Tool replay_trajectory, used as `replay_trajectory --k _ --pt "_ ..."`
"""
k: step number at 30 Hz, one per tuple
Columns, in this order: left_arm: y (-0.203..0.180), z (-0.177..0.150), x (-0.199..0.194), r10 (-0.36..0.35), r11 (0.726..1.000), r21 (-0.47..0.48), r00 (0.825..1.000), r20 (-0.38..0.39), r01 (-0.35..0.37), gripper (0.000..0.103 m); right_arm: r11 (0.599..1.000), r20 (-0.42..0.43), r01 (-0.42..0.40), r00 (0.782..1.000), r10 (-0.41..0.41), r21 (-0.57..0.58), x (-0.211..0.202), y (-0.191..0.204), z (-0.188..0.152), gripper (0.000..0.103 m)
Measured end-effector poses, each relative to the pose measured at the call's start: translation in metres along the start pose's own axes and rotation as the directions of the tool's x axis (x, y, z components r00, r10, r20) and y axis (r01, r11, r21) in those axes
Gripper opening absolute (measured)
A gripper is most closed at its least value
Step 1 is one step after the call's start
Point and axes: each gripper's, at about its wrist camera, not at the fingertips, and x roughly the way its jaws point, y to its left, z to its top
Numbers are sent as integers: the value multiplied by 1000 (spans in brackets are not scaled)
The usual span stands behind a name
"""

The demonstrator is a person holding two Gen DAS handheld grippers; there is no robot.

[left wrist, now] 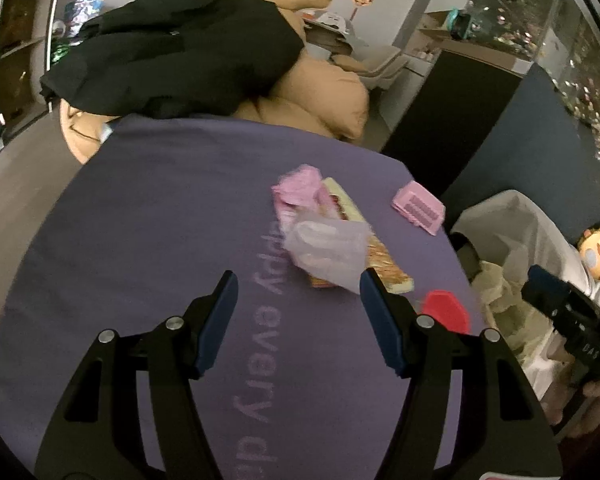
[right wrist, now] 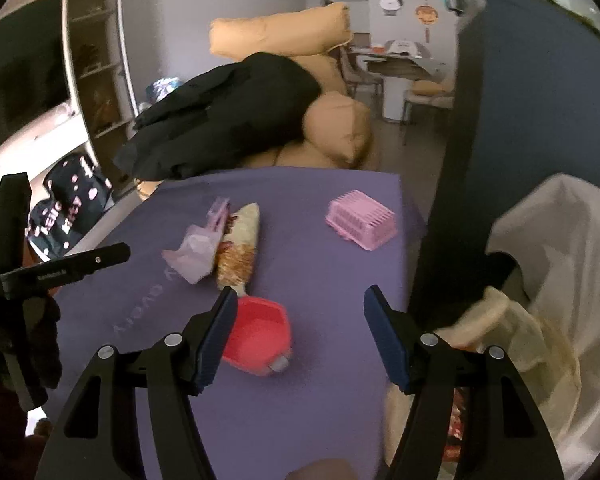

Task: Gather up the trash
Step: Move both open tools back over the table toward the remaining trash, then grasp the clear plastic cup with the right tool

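On the purple tablecloth (left wrist: 140,240) lies a small heap of trash: a pink wrapper (left wrist: 300,192), a crumpled clear plastic piece (left wrist: 328,252) and a long snack wrapper (left wrist: 380,264) under it. My left gripper (left wrist: 298,276) hovers just short of the heap, open, with only cloth between its fingers. The right wrist view shows the same heap (right wrist: 220,248) left of centre. My right gripper (right wrist: 302,291) is open above the table's near right part, holding nothing. A red dish (right wrist: 260,332) sits by its left finger. A white trash bag (right wrist: 560,260) gapes at the right.
A pink slatted basket (right wrist: 360,220) lies tipped near the table's far right corner. Crumpled pale paper (right wrist: 500,320) fills the bag's mouth. A tan sofa (right wrist: 332,128) with a black garment (right wrist: 228,116) stands behind the table. A dark panel (right wrist: 520,100) rises right of the table.
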Motion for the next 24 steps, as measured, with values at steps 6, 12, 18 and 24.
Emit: replay_trajectory --k 6,12,18,24 --pt "17 1 2 18 1000 25 1000 -5 -18 60 999 -54 -40 998 40 15 32 6 19 62" --pt "28 1 10 27 999 44 999 -28 -26 60 1000 -130 9 992 -5 27 66 14 35 62" --pt "45 2 10 29 999 14 999 -24 -28 60 999 -157 -14 988 9 -36 88 45 48 62" --pt "65 5 -2 54 998 -24 999 1 -54 60 986 -228 -161 962 149 -34 129 79 54 62"
